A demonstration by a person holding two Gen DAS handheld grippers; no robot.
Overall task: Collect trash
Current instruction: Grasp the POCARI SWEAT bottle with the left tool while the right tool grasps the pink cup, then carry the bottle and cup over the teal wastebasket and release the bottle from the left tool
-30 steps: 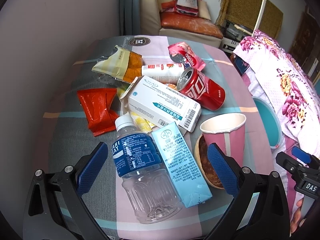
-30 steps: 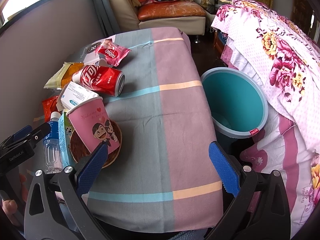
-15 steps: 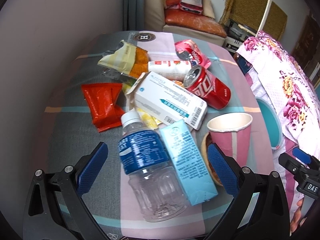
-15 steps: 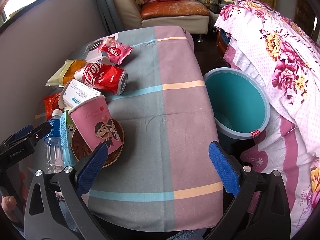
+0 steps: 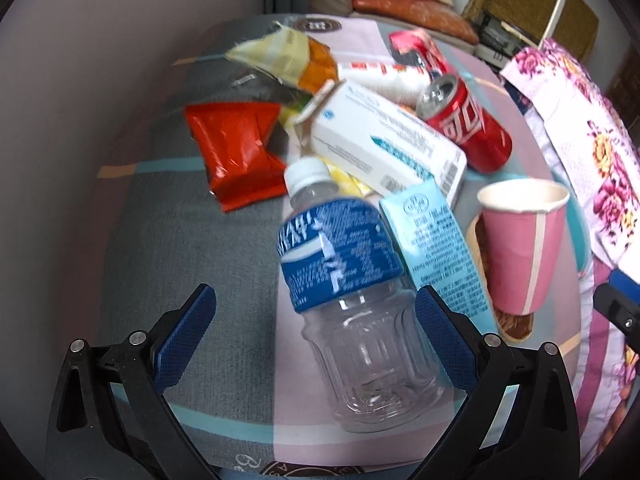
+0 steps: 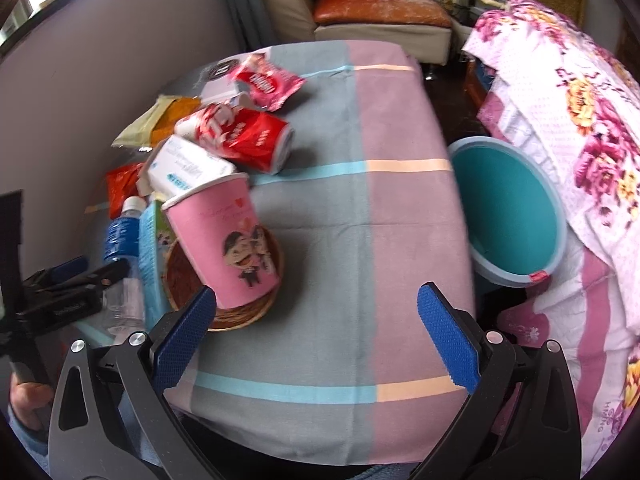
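Plastic bottle (image 5: 352, 300) lies on the counter (image 6: 360, 240), its base between the left hand-held gripper (image 5: 312, 328) pads, nearer the right one. Blue carton (image 5: 436, 248) touches it. Teal bin (image 6: 512, 208) sits beside the counter edge. Both hand-held grippers wide open, holding nothing; right hand-held gripper (image 6: 312, 328) over bare cloth.

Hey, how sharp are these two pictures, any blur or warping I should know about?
Left wrist view: motion blur smears the bottle label and white box print; the fisheye bends the table edges. Right wrist view: the red can and pink cup are smeared; window glare sits top left.
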